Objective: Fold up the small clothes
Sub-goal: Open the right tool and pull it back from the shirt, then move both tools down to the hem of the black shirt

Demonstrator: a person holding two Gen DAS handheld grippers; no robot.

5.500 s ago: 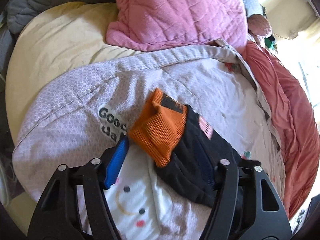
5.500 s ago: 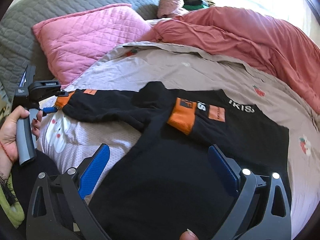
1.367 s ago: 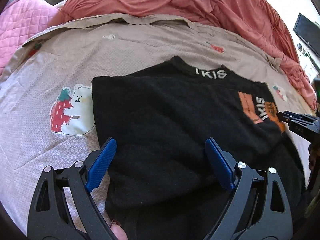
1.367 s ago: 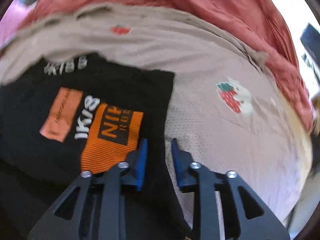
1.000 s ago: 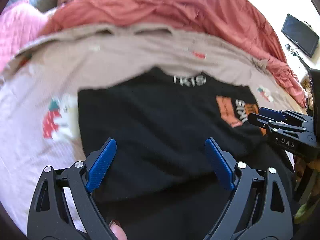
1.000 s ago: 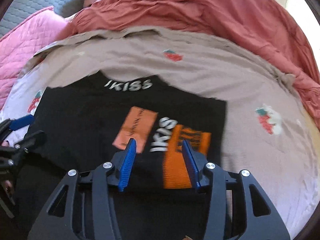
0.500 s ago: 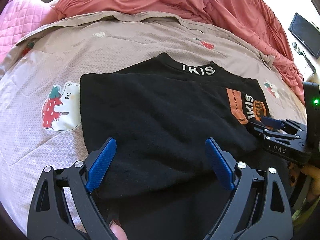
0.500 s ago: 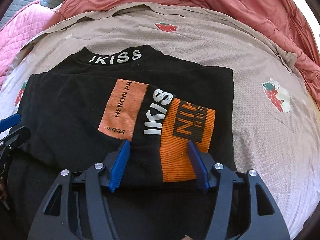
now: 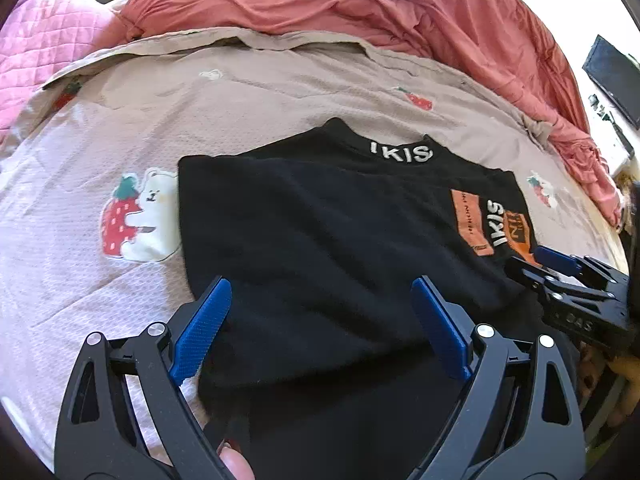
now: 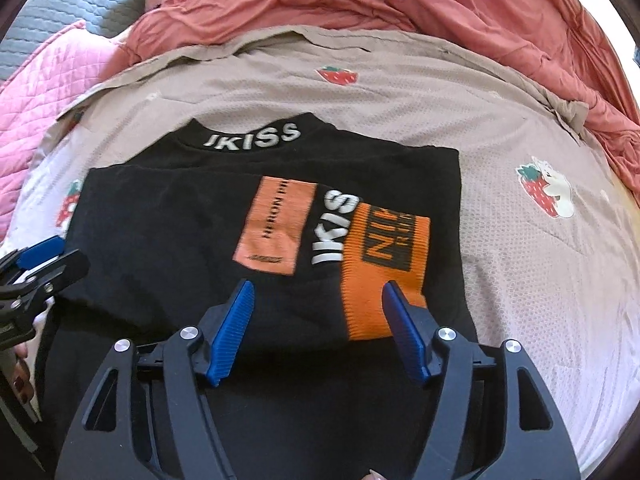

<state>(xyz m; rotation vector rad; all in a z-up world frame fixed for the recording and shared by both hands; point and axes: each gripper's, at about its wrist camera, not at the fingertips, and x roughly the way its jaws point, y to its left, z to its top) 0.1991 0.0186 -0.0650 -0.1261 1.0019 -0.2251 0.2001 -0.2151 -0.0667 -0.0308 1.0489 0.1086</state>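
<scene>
Left wrist view: black sweater (image 9: 320,240) lies flat at centre frame on a beige sheet (image 9: 280,92) printed with strawberries and bears, sleeves folded in over the body, white "IKIS" lettering on the collar at upper centre. Left gripper (image 9: 320,320), lower frame, jaws wide, blue pads apart above the sweater's near part, nothing between them gripped. Right gripper (image 9: 560,268) enters at right edge, beside the orange cuff (image 9: 520,236). Red duvet (image 9: 400,12) bunched along the top; pink pillow (image 9: 44,48) at upper left. Right wrist view: sweater (image 10: 180,232) at centre, collar reading "IKISS"; orange cuff (image 10: 384,272) and orange patch (image 10: 276,228) right of centre. Right gripper (image 10: 320,328), lower frame, jaws opening, pads straddling the folded sleeve without pressing it. Left gripper (image 10: 36,264) at left edge.
</scene>
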